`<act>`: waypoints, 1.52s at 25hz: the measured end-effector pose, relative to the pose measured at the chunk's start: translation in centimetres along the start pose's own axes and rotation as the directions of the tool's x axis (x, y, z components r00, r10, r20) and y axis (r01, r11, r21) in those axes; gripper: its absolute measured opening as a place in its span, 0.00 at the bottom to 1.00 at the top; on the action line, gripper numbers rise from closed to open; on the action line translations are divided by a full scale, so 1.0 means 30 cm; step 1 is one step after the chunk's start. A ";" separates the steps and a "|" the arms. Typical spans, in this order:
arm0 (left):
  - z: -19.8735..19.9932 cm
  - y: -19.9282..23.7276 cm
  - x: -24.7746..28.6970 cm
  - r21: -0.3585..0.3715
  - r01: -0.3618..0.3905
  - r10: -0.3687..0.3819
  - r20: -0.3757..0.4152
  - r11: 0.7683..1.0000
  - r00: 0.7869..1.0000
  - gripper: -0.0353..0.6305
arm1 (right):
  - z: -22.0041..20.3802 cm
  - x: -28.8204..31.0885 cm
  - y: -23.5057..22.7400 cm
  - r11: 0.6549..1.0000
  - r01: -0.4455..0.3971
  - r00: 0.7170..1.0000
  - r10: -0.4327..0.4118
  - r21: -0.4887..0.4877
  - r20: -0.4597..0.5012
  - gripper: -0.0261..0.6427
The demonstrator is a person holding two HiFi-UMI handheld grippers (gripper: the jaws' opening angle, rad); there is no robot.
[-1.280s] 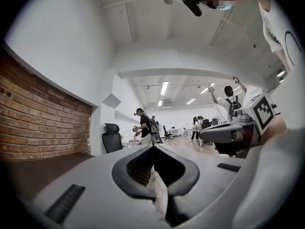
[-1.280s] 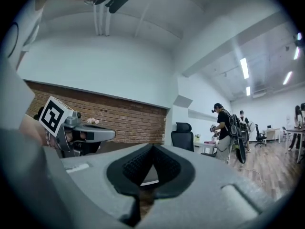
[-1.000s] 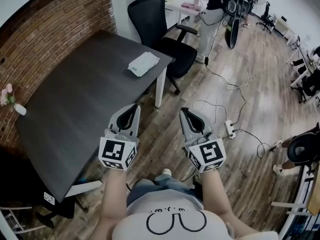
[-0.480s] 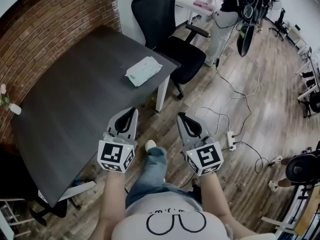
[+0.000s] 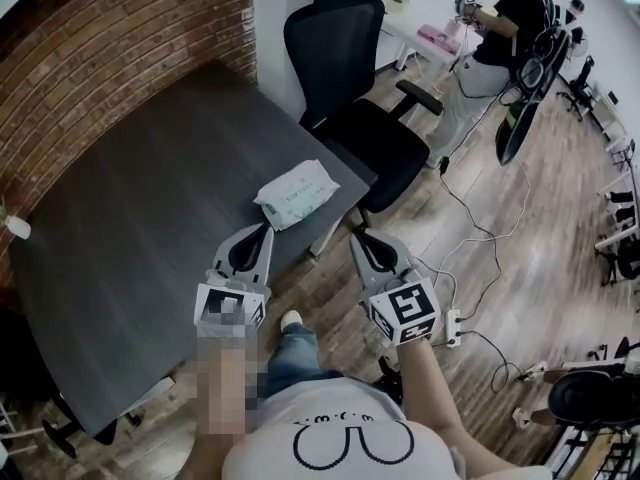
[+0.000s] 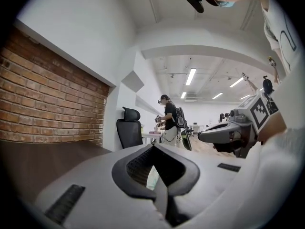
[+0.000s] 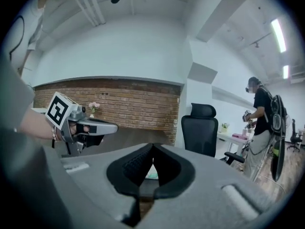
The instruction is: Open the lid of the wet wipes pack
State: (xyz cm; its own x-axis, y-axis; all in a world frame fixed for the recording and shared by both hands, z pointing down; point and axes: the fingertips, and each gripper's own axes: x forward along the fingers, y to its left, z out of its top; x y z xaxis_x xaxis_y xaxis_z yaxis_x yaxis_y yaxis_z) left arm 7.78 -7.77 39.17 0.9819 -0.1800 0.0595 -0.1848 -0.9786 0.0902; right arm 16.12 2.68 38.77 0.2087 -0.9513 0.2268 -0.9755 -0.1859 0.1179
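Note:
The wet wipes pack (image 5: pixel 298 192), white with pale green print, lies flat near the right corner of the dark table (image 5: pixel 130 228). My left gripper (image 5: pixel 265 230) hovers just short of the pack, over the table's near edge, shut with nothing in it. My right gripper (image 5: pixel 357 237) is shut and empty too, off the table over the floor, to the right of the pack. A sliver of the pack shows through the jaw notch in the left gripper view (image 6: pixel 152 177) and in the right gripper view (image 7: pixel 151 172).
A black office chair (image 5: pixel 350 78) stands just beyond the table's corner. Cables and a power strip (image 5: pixel 452 325) lie on the wood floor at right. A person (image 5: pixel 490 43) stands at a far desk. A small flower vase (image 5: pixel 15 226) sits at the table's left edge.
Both grippers have come forward towards the table corner, so the pack is now close ahead of them. Both stayed shut.

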 end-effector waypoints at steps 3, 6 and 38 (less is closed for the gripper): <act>0.003 0.105 0.079 -0.008 -0.019 0.018 -0.020 1.000 1.000 0.05 | -0.003 0.138 -0.045 0.999 -0.039 0.999 0.038 -0.017 -0.034 0.03; 0.003 0.181 0.141 -0.014 -0.039 0.038 -0.038 0.999 0.999 0.05 | 0.008 0.249 -0.079 0.996 -0.077 0.996 0.075 -0.040 -0.039 0.03; -0.440 0.248 0.458 -0.207 -0.156 0.062 -0.399 0.966 0.915 0.27 | -0.349 0.733 -0.071 0.510 -0.846 0.518 0.718 -0.154 -0.466 0.33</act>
State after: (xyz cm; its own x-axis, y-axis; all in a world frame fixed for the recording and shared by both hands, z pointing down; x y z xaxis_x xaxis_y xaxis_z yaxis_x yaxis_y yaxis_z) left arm 19.34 -16.20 53.79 0.8700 -0.1855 0.4567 -0.3402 -0.8964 0.2840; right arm 23.52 -15.28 53.62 -0.5593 -0.5111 0.6526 -0.6636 0.7479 0.0171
